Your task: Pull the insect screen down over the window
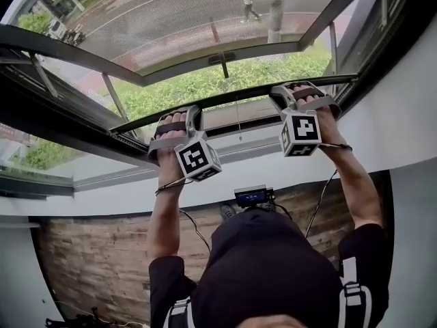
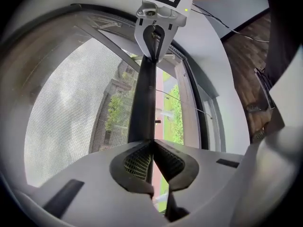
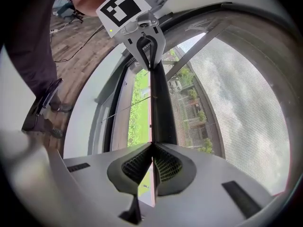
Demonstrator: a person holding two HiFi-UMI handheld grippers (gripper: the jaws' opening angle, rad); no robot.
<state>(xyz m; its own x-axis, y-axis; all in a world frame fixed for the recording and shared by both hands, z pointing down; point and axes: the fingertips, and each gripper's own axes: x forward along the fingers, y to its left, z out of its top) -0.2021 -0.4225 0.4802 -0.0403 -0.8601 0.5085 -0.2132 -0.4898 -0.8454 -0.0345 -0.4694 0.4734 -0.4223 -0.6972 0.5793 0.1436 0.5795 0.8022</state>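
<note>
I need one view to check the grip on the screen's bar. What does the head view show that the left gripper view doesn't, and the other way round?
Head view only: the person's head, a walker on the street outside, and both grippers seen from behind.
Left gripper view only: the left gripper seen along its jaws, which are closed together right where the bar begins.
Both: the bar, the mesh, the right gripper and grass in the open gap.

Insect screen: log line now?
left gripper: shut on pull bar | right gripper: shut on pull bar | insect screen: partly down
</note>
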